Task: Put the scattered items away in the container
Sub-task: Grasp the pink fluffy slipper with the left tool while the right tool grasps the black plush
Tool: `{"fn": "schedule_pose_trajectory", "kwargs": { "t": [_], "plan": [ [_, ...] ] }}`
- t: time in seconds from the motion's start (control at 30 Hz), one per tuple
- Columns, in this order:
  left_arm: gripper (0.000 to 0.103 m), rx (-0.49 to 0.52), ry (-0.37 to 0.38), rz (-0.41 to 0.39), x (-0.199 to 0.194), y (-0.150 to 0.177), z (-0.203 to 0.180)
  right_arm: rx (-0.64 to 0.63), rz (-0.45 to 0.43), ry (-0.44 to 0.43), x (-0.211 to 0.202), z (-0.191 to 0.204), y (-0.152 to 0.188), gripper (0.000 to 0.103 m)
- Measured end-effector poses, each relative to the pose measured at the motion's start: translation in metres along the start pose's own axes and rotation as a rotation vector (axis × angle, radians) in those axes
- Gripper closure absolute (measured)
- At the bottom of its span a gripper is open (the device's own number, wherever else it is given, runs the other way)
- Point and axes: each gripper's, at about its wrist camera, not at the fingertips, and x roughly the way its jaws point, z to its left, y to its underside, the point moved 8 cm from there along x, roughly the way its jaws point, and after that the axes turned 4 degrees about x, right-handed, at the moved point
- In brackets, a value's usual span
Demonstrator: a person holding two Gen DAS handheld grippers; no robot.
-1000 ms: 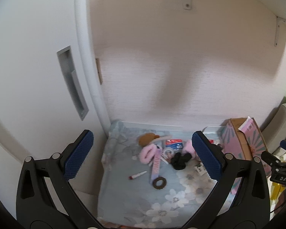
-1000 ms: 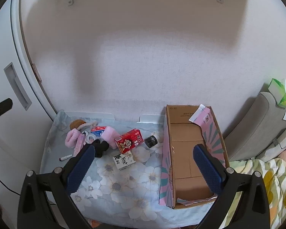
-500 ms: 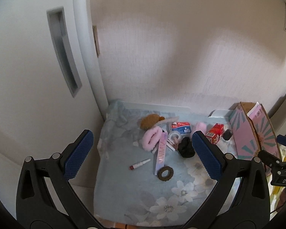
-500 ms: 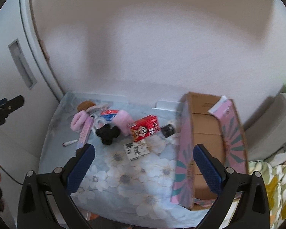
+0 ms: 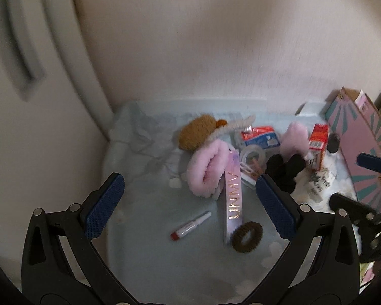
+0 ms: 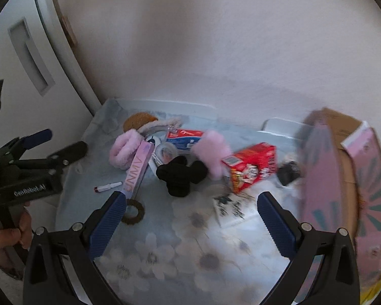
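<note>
Both grippers hang with jaws spread wide and nothing between them, above the floral cloth (image 6: 165, 254) where the clutter lies.

The pink cardboard box (image 6: 343, 178) stands open at the right edge; only the right wrist view shows its inside, blurred, seemingly bare. The red carton (image 6: 251, 167) lies beside it. The long lilac box (image 5: 233, 198) touches the brown hair tie (image 5: 247, 236). The left gripper (image 5: 190, 206) frames a small red-capped pen (image 5: 190, 225); the right gripper (image 6: 190, 223) hovers near the black scrunchie (image 6: 181, 175).

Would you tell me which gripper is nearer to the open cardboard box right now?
Right. The right gripper hovers open with the cardboard box just beside its right finger. The left gripper, also open, hangs over the far-left clutter near the pen, with the box at the opposite edge.
</note>
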Motion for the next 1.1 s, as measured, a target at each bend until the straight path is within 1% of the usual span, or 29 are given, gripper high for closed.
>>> {"fn": "schedule_pose_trajectory", "kwargs": {
  "t": [0.1, 0.2, 0.3, 0.4, 0.53, 0.8, 0.83, 0.87, 0.9, 0.93, 1.0, 1.03, 1.07, 1.1],
  "plan": [
    [0.0, 0.001, 0.032, 0.019, 0.027, 0.002, 0.0, -0.009, 0.012, -0.008, 0.029, 0.005, 0.002, 0.0],
    [0.0, 0.019, 0.027, 0.046, 0.048, 0.001, 0.001, -0.006, 0.012, -0.01, 0.047, 0.006, 0.002, 0.001],
    [0.0, 0.011, 0.039, 0.062, 0.062, 0.002, 0.001, 0.013, 0.032, -0.012, 0.063, 0.005, 0.003, 0.006],
    [0.0, 0.013, 0.048, 0.071, 0.072, 0.003, -0.001, 0.042, 0.054, -0.024, 0.075, 0.003, 0.004, 0.009],
    [0.0, 0.025, 0.056, 0.08, 0.078, 0.005, -0.003, 0.055, 0.06, -0.028, 0.083, 0.0, 0.004, 0.011],
    [0.001, 0.014, 0.08, 0.081, 0.088, 0.006, -0.002, 0.077, 0.064, -0.063, 0.093, -0.003, 0.0, 0.012],
    [0.002, 0.007, 0.086, 0.081, 0.089, 0.006, -0.001, 0.078, 0.066, -0.07, 0.095, -0.003, 0.0, 0.017],
    [0.004, 0.001, 0.096, 0.08, 0.089, 0.006, 0.0, 0.078, 0.069, -0.076, 0.096, -0.002, 0.001, 0.021],
    [0.009, -0.005, 0.11, 0.075, 0.088, 0.006, -0.001, 0.077, 0.075, -0.082, 0.098, 0.0, 0.002, 0.03],
    [0.012, -0.011, 0.126, 0.071, 0.088, 0.006, -0.001, 0.077, 0.081, -0.089, 0.101, 0.001, 0.003, 0.039],
    [0.027, -0.017, 0.153, 0.065, 0.088, 0.006, -0.002, 0.084, 0.095, -0.101, 0.105, 0.002, 0.004, 0.046],
    [0.03, -0.021, 0.162, 0.06, 0.087, 0.006, -0.002, 0.089, 0.097, -0.104, 0.106, 0.002, 0.005, 0.052],
    [0.037, -0.026, 0.169, 0.057, 0.087, 0.005, -0.003, 0.094, 0.096, -0.105, 0.107, 0.002, 0.005, 0.055],
    [0.043, -0.032, 0.179, 0.053, 0.086, 0.005, -0.003, 0.099, 0.095, -0.109, 0.107, 0.002, 0.005, 0.061]
  ]
}}
